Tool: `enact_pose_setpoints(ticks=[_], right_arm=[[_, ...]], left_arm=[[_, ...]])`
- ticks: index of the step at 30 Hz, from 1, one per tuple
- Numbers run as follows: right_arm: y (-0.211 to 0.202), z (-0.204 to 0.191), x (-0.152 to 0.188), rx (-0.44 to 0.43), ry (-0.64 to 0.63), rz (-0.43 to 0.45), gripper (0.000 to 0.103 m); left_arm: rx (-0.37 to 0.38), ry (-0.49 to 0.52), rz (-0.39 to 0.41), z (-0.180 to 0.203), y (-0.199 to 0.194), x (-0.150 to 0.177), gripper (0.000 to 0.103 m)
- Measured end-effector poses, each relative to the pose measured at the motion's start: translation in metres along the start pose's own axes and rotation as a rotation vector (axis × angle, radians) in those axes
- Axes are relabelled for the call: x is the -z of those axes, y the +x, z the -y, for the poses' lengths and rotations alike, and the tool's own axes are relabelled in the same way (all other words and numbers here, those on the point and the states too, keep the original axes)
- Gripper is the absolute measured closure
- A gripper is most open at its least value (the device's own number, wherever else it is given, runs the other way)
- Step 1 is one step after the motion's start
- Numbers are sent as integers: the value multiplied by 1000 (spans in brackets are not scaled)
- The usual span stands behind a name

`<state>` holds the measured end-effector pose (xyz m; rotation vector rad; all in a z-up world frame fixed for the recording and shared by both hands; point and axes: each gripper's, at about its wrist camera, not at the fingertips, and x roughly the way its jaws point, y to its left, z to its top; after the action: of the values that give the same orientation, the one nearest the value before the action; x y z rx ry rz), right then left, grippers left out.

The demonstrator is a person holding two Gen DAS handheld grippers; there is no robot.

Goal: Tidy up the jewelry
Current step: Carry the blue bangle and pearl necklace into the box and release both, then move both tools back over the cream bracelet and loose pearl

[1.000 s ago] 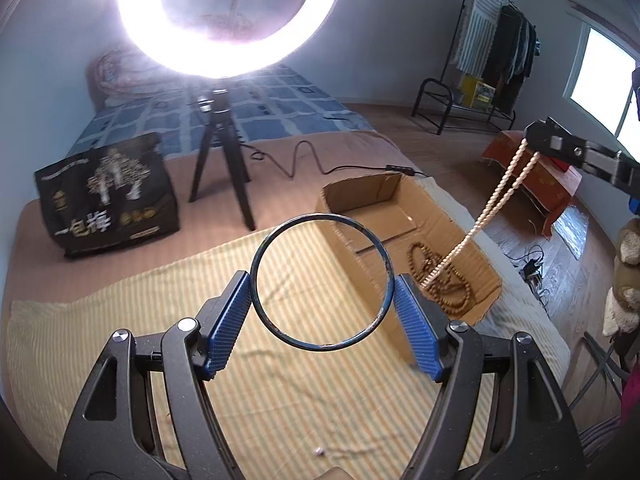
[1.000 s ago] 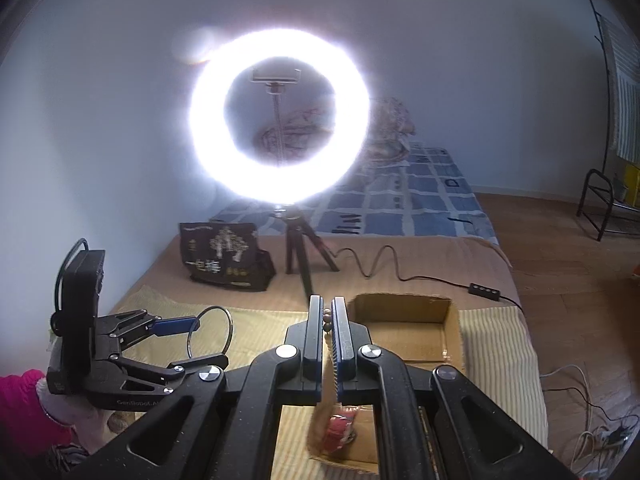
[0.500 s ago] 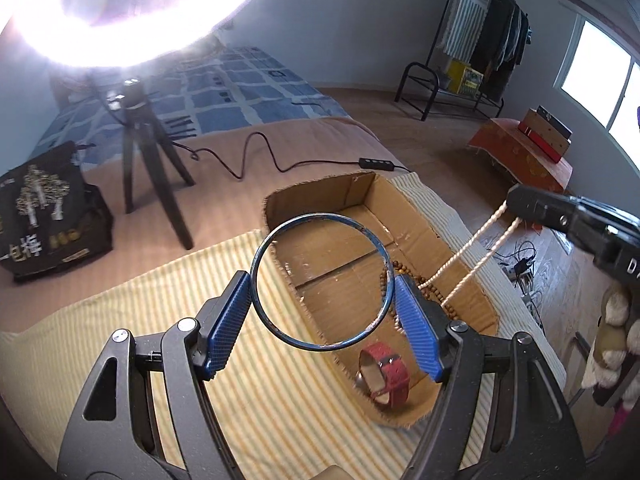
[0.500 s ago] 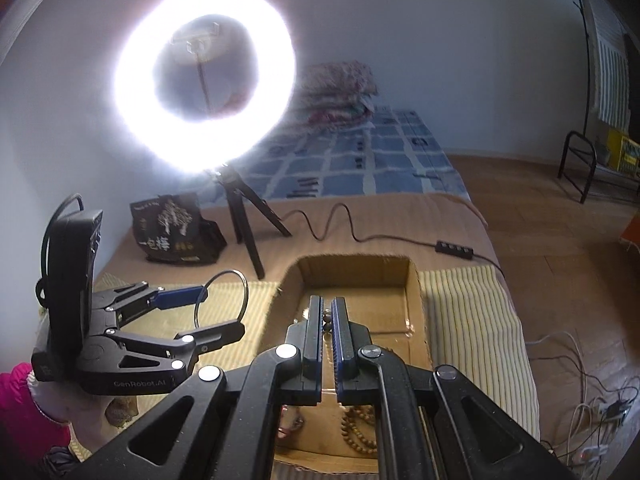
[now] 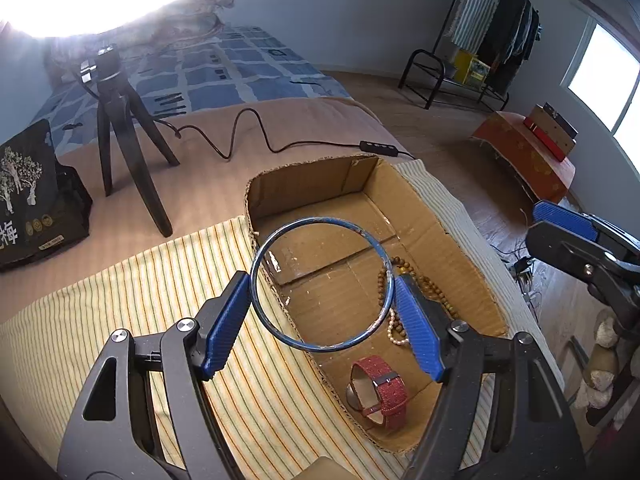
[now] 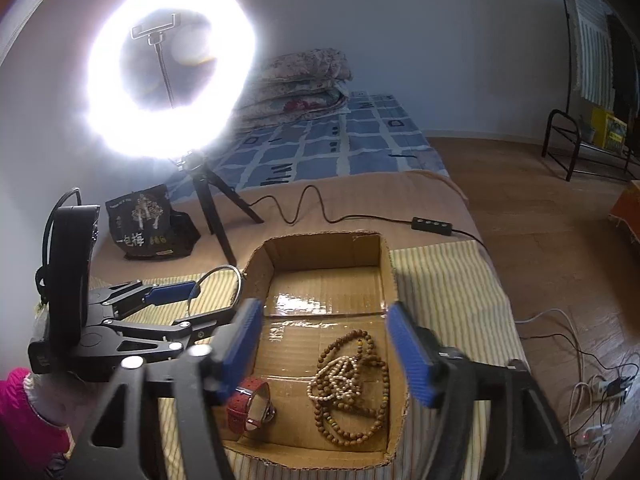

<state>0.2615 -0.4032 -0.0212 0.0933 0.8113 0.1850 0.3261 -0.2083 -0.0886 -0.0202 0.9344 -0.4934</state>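
A thin blue bangle (image 5: 316, 221) is clamped across its width by my left gripper (image 5: 320, 280), which hangs over the near left wall of the open cardboard box (image 5: 304, 188). In the right wrist view the same left gripper (image 6: 200, 304) and bangle (image 6: 236, 276) sit left of the box (image 6: 324, 252). My right gripper (image 6: 324, 308) is over the box, its jaws opening with nothing between them. Under it lie a pale pearl strand (image 6: 340, 376) on a brown wooden bead strand (image 6: 360, 420), and a red watch (image 6: 248, 404). The right gripper (image 5: 560, 232) also shows at the right edge of the left wrist view.
The box rests on a striped cloth (image 5: 120, 300) on a bed. A lit ring light (image 6: 168, 80) on a black tripod (image 5: 128, 140) and a black printed bag (image 5: 32, 192) stand behind it, with a cable switch (image 6: 432, 226). A pink sleeve (image 6: 24, 408) is at lower left.
My right gripper opened and let go of the pearl strand, which now lies in the box. Both grippers came down over the box, the left still holding the bangle.
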Motion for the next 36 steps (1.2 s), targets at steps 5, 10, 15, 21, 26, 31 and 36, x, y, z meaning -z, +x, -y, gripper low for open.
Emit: enact_pose_setpoints(ticks=[5,10,15,21,26,31,36], right_arm=[[-7,-2,-1,20,-3,22,14],[-11,2,0,24,7,30,12],[-15,5,3,27,27,31,11],[-27,3,5,60,40,51,3],[-41,-5,10,115,25,74,0],[-52,-14,20,147,38,76,0],[-63,-31,30,142,16,104,0]], left_arm=[[-3,10,-8,3,1,-1,26],[2,-4,-3,5,-1,-3,26],[-7,-2,12,6,-11,-2,26],[-26,13,50,7,-34,1,26],[-40,13,80,3,-59,5,26],[-71,21,112,-6,-89,15,26],[-95,5,146,-25,-123,29,26]])
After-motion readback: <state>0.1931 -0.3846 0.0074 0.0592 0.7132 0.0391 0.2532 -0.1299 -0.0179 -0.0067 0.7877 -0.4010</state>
